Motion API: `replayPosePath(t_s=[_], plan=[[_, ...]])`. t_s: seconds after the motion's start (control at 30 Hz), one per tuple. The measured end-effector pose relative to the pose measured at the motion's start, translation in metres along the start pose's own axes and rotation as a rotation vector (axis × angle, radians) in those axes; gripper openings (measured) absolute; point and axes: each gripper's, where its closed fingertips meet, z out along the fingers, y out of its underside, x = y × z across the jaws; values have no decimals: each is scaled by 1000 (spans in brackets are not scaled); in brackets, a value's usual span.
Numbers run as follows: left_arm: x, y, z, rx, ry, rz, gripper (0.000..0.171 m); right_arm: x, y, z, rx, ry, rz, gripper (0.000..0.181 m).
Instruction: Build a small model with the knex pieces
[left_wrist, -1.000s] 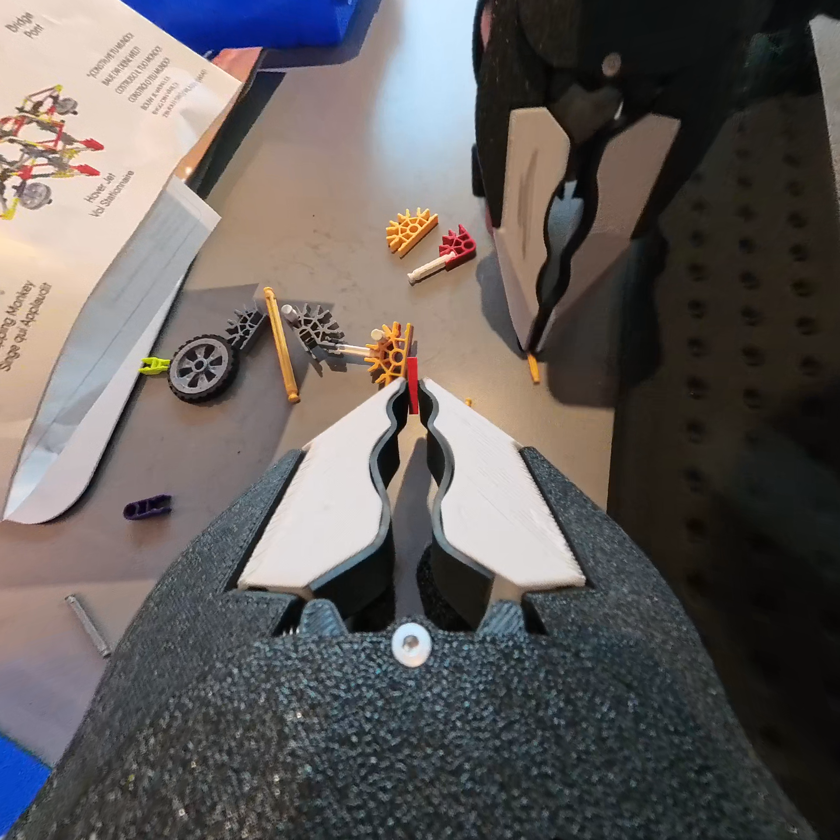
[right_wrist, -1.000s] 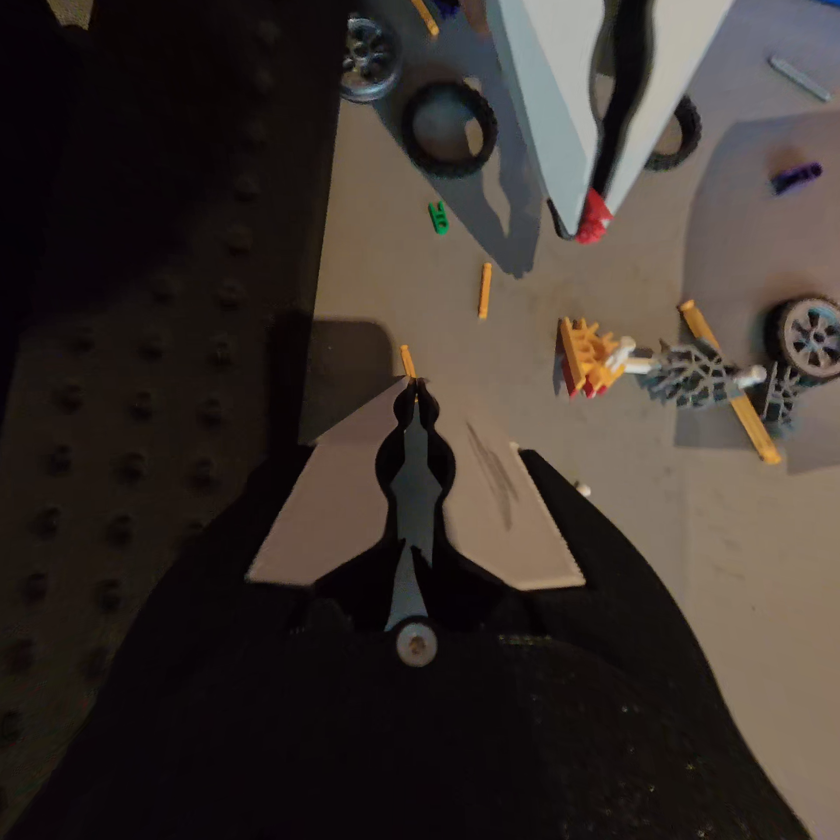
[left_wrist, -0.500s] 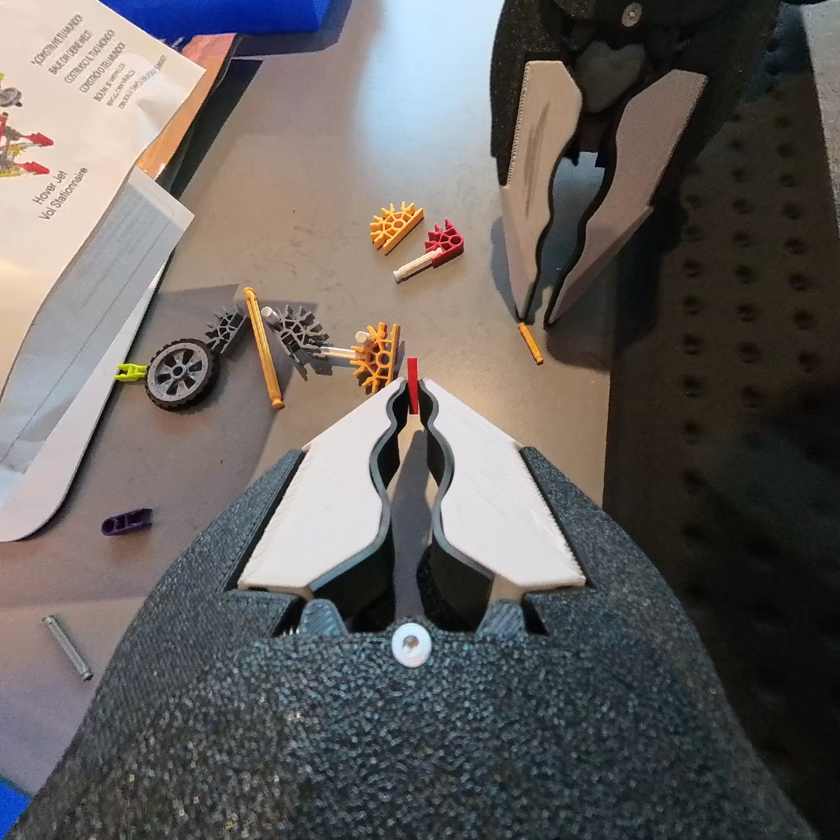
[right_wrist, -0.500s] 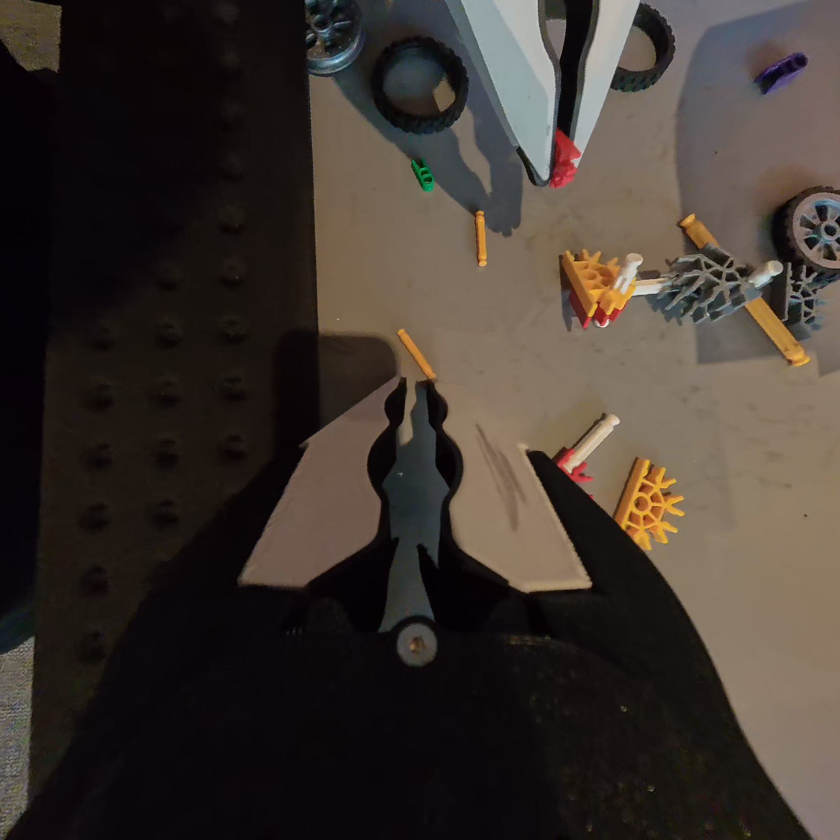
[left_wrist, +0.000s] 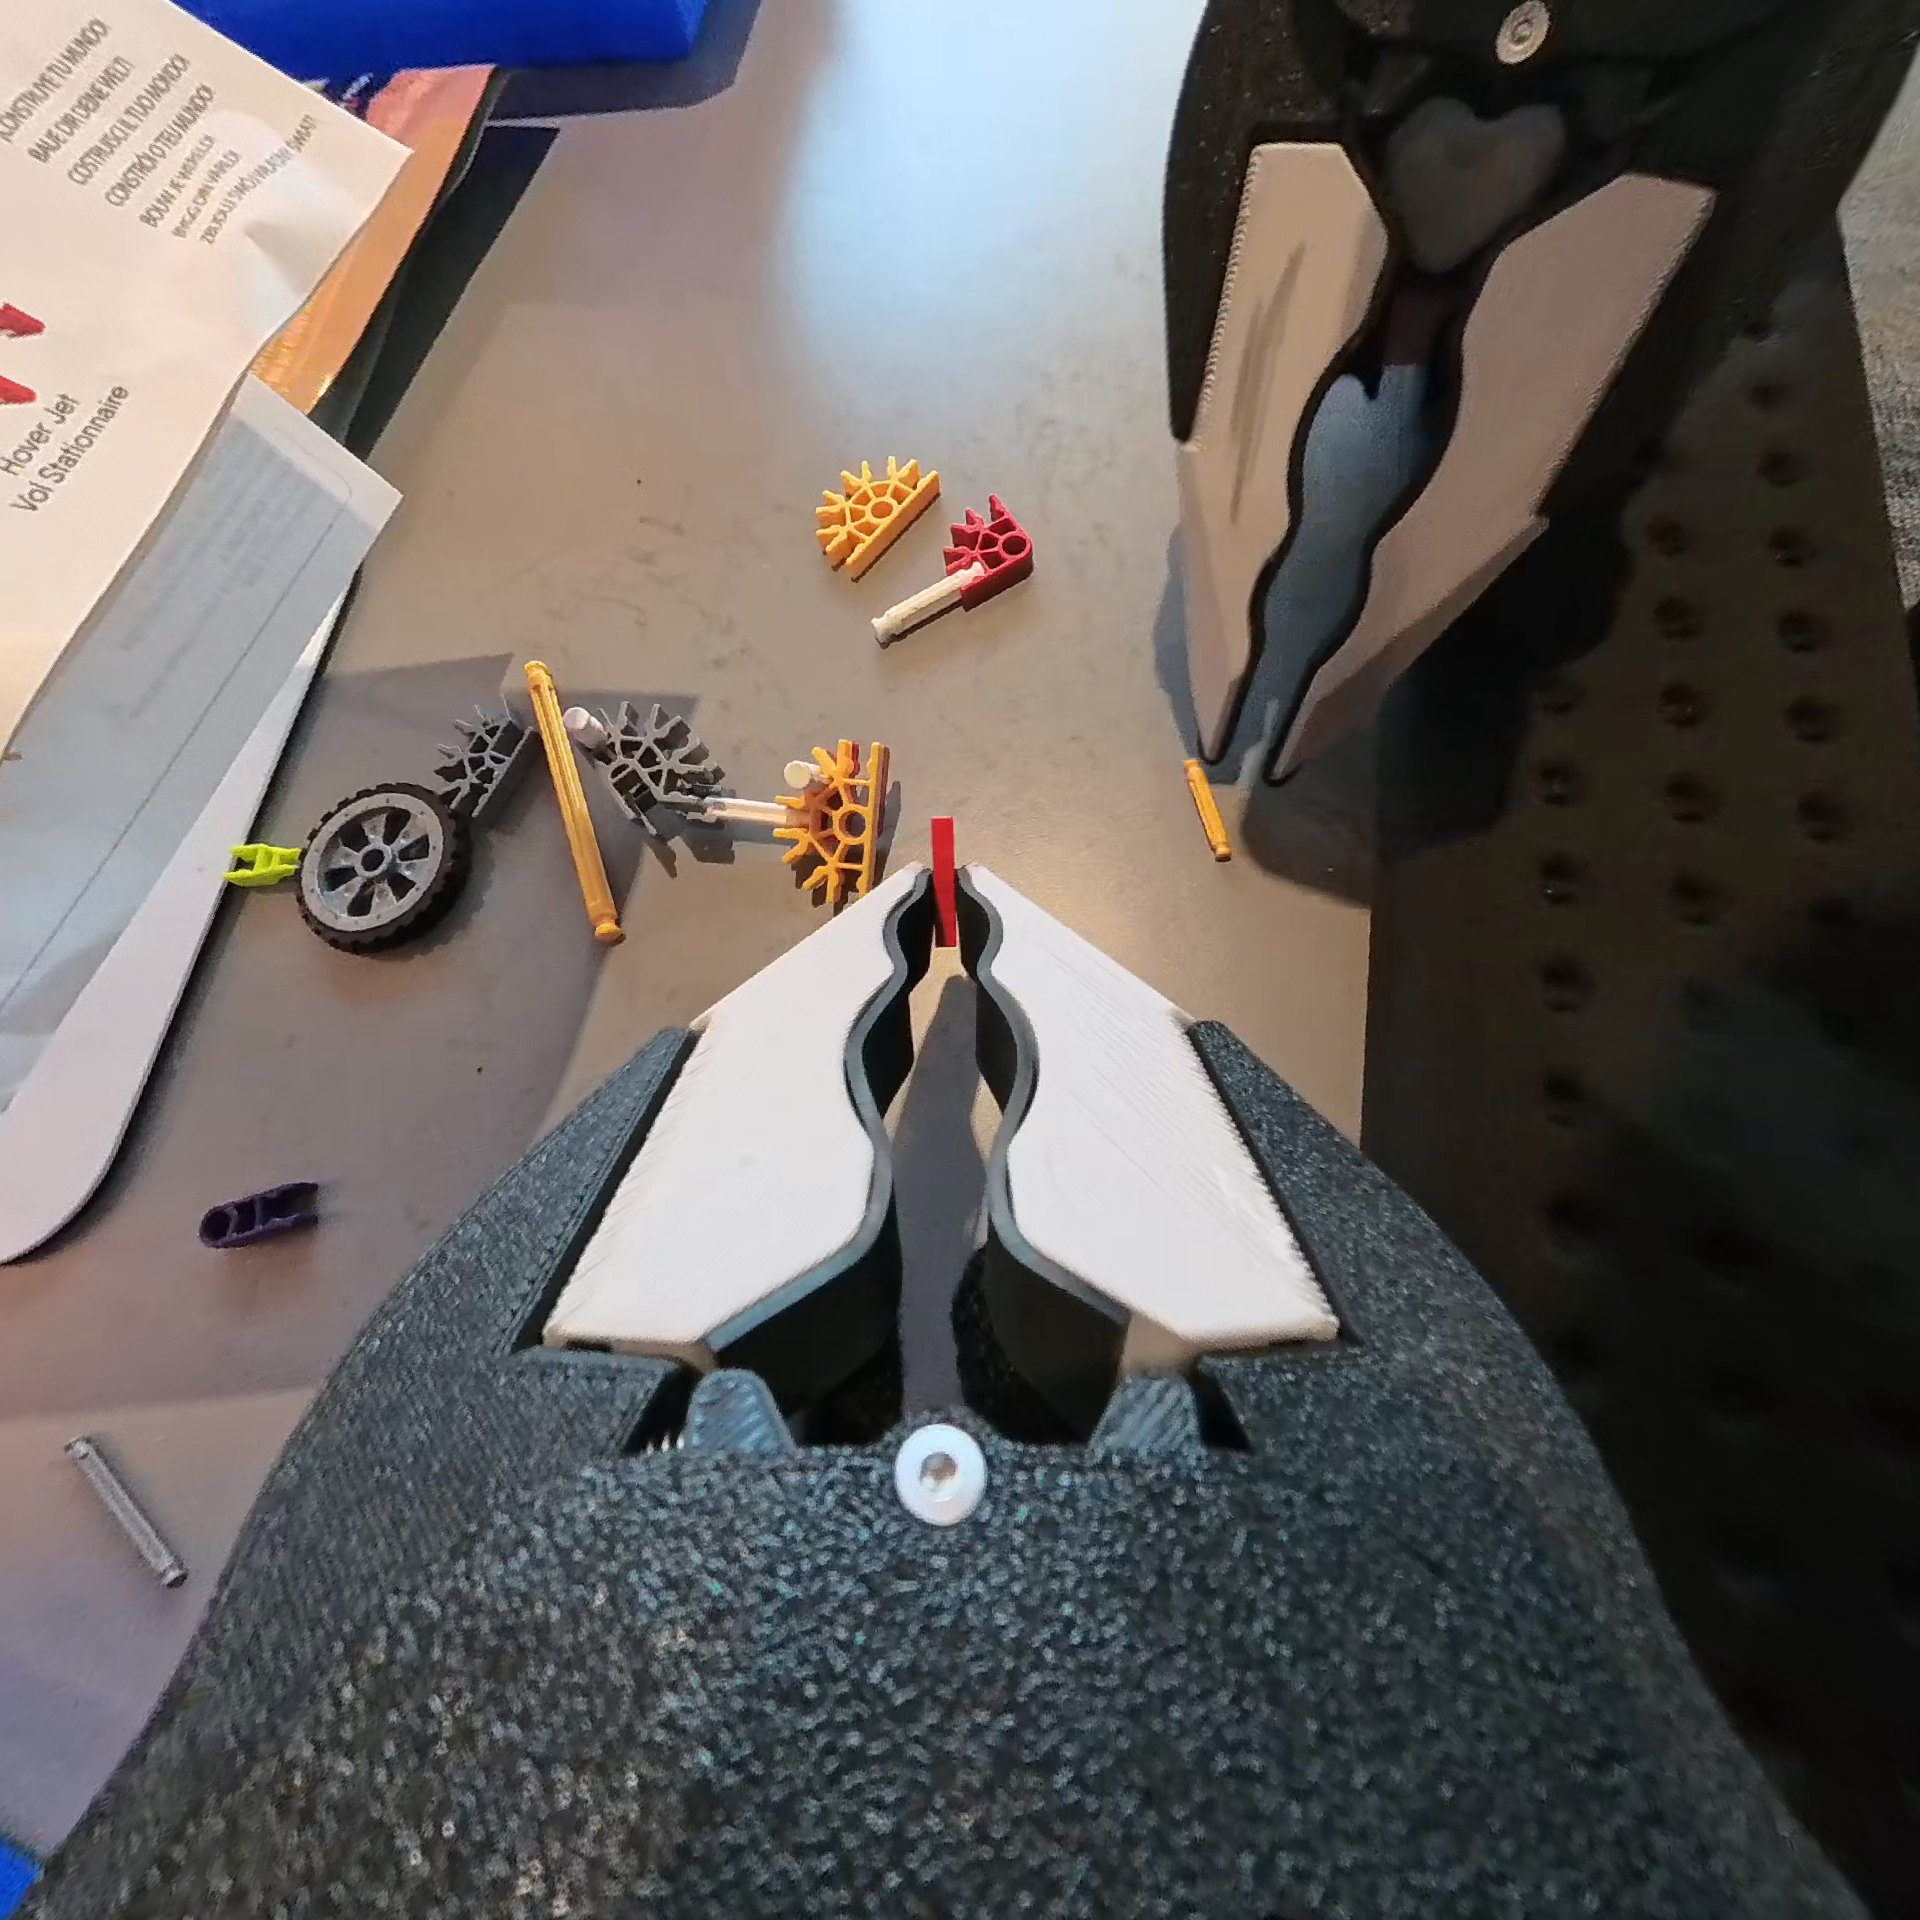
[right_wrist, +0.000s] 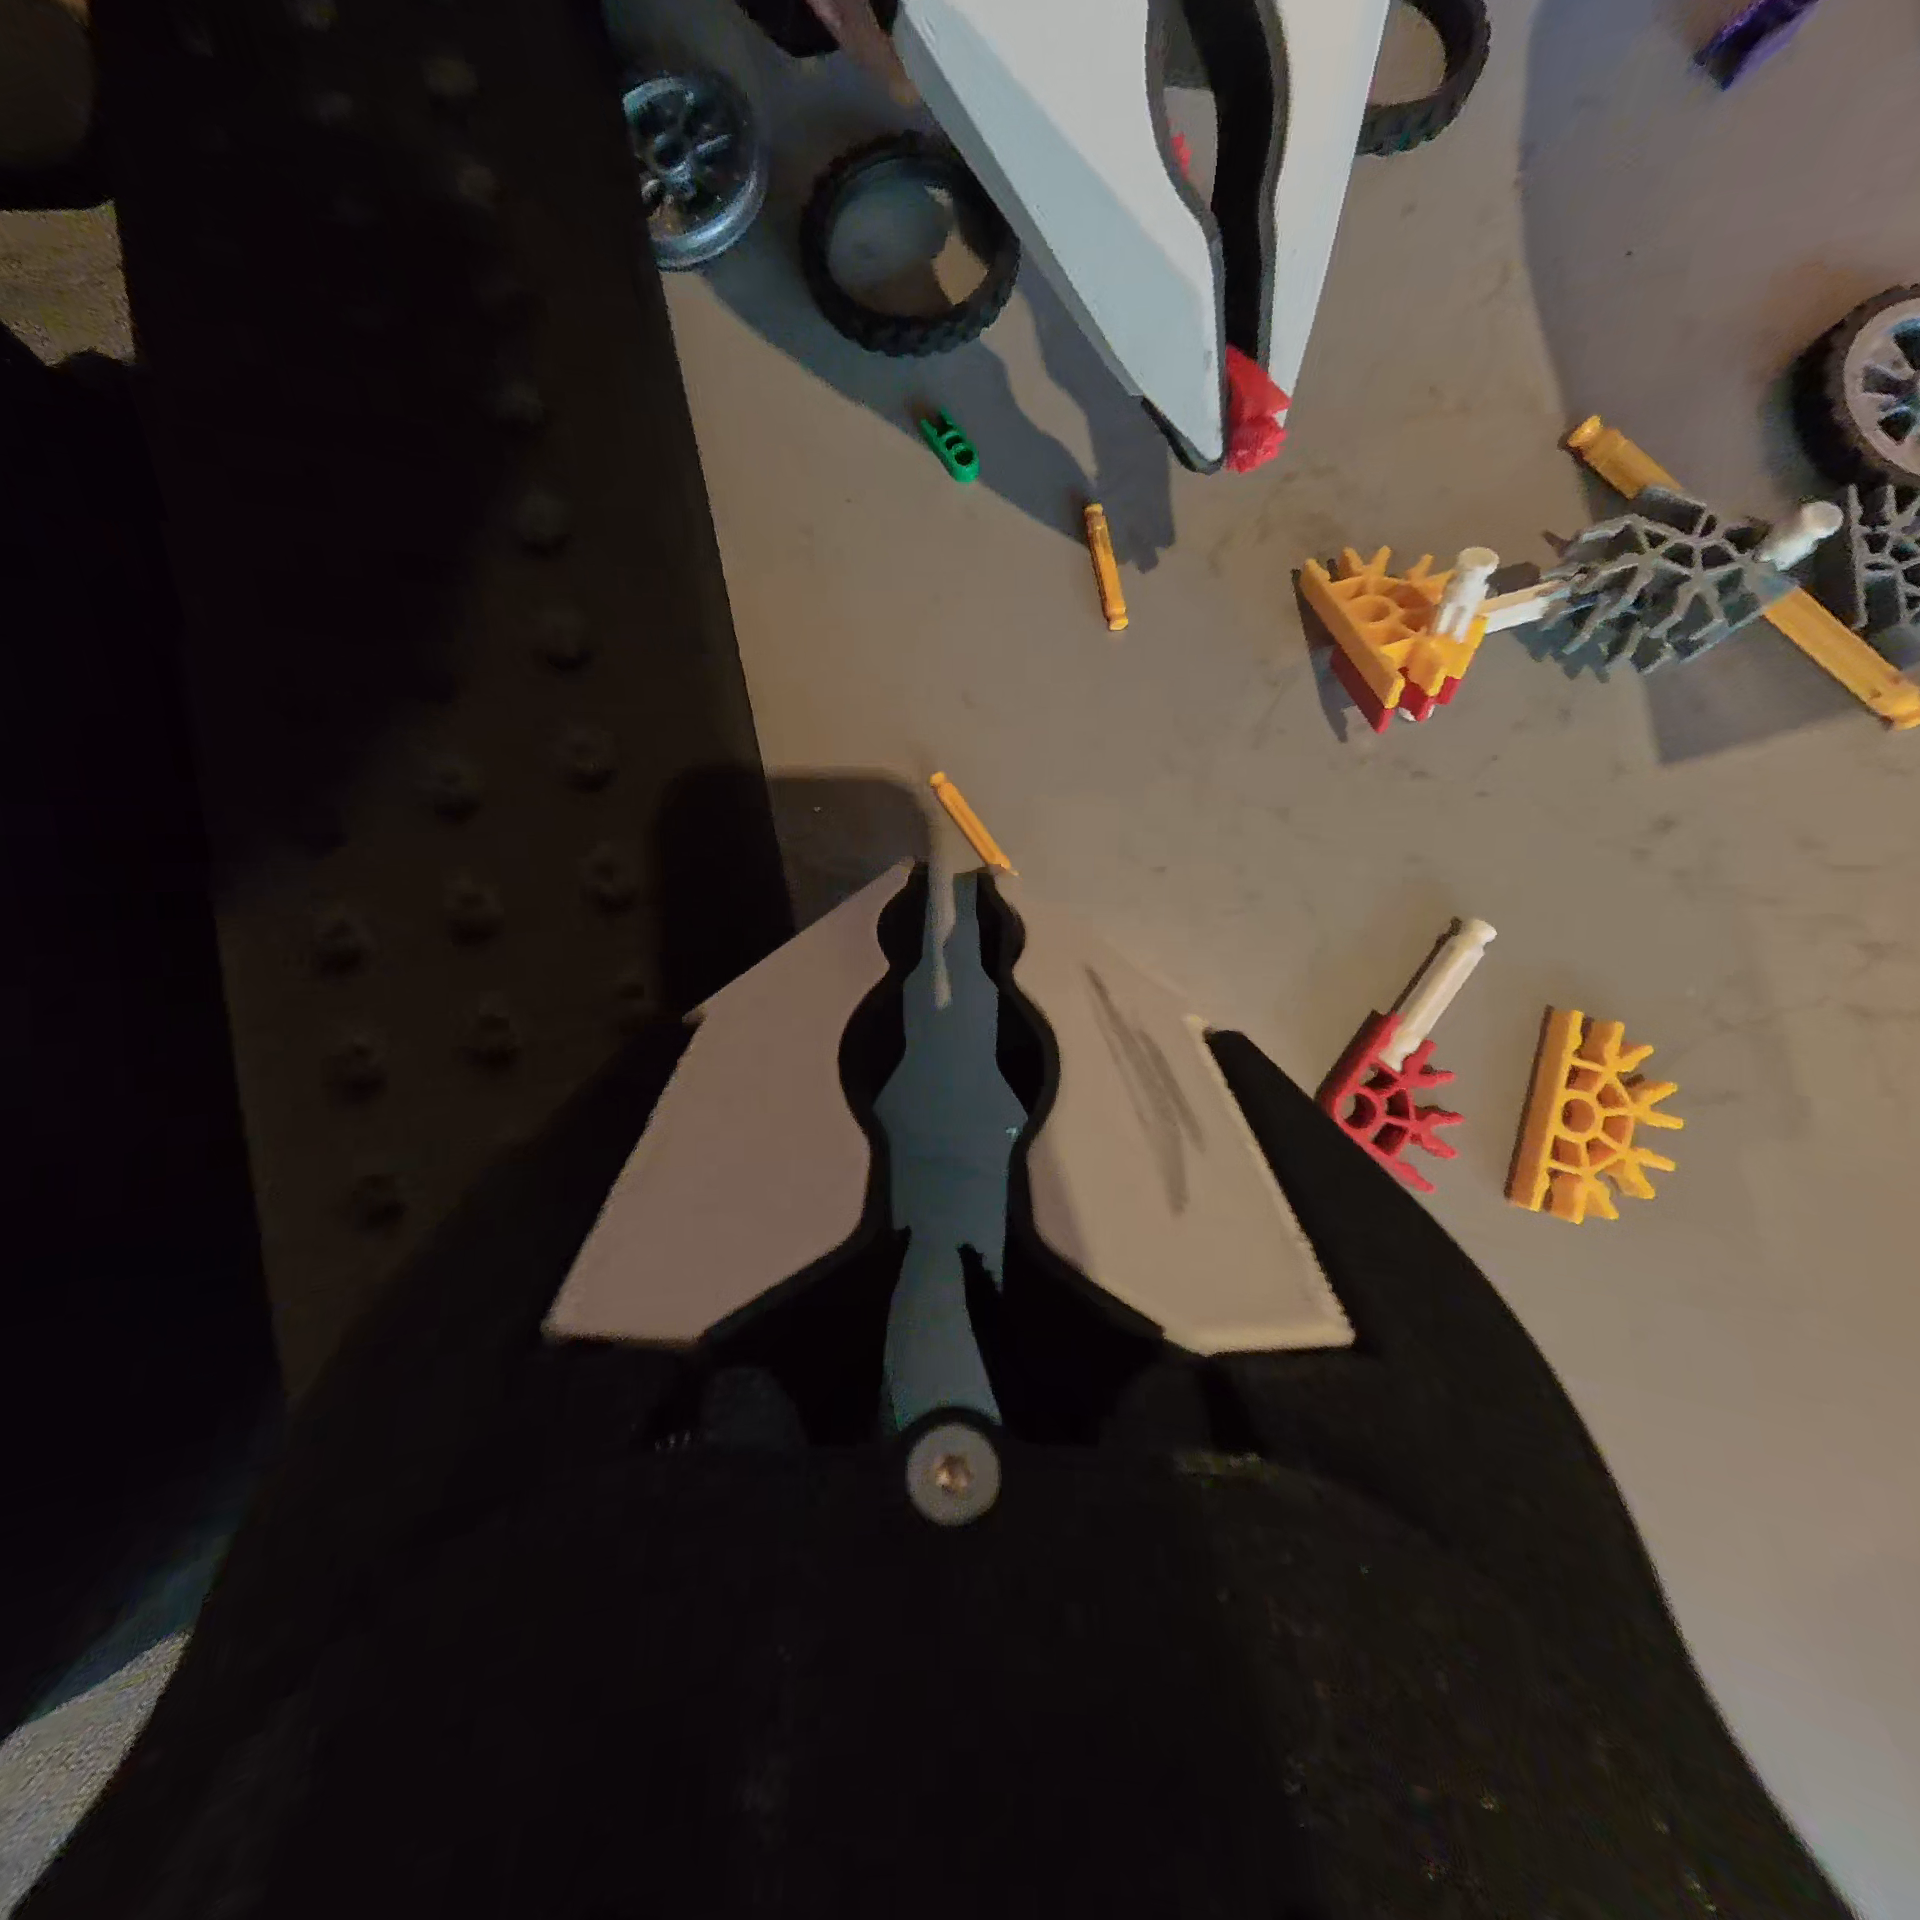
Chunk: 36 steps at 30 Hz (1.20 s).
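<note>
My left gripper (left_wrist: 943, 875) is shut on a small red connector (left_wrist: 942, 868) that stands edge-on between its tips, just right of an orange and red connector (left_wrist: 842, 821) on a grey-connector and wheel assembly (left_wrist: 644, 764). It also shows in the right wrist view (right_wrist: 1236, 421), gripping the red connector (right_wrist: 1252, 405). My right gripper (right_wrist: 945, 875) hovers low by the black mat's edge, jaws a narrow gap apart. A thin pale rod (right_wrist: 940, 925) sits between them against the left finger. A short orange rod (right_wrist: 971, 826) lies on the table just beyond the tips.
A loose orange connector (left_wrist: 878, 514), a red connector with a white rod (left_wrist: 987, 551), a purple clip (left_wrist: 255, 1214) and a grey rod (left_wrist: 125, 1512) lie about. An instruction sheet (left_wrist: 156, 312) is at left, a black dotted mat (left_wrist: 1662, 1039) at right. Tyres (right_wrist: 909, 244) lie beyond. One gripper's finger ends stand about 8 cm off the other's. From the left gripper's tips to the purple clip (left_wrist: 255, 1214) is close to 15 cm.
My right gripper was shut at the short orange rod, then opened and drew back; the rod now lies on the table. A pale rod now shows between its jaws. My left gripper keeps the red connector.
</note>
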Motion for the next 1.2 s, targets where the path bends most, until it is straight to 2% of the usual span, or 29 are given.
replayPosePath(t_s=[0.2,0.23,0.33,0.6,0.77,0.97,1.07,1.2], plan=[[1,0,0,-1,2,2,2,7,-5,8,1,-11,-14,6],[1,0,0,0,0,2,1,10,-6,7,0,4,-27,20],[0,-1,-2,7,-3,-2,1,12,-9,6,5,27,-25,28],[-1,0,-1,0,-1,-5,1,9,-18,17,-16,88,52,30],[-3,-1,-4,9,-9,-11,1,9,-19,16,-11,109,30,32],[-2,-1,-5,10,-9,-8,1,7,-20,17,19,5,-158,37],[-2,-1,-5,11,-10,-9,1,7,-18,17,37,-92,-189,35],[-3,2,-4,4,-6,-15,2,8,-18,18,43,-132,-226,30]])
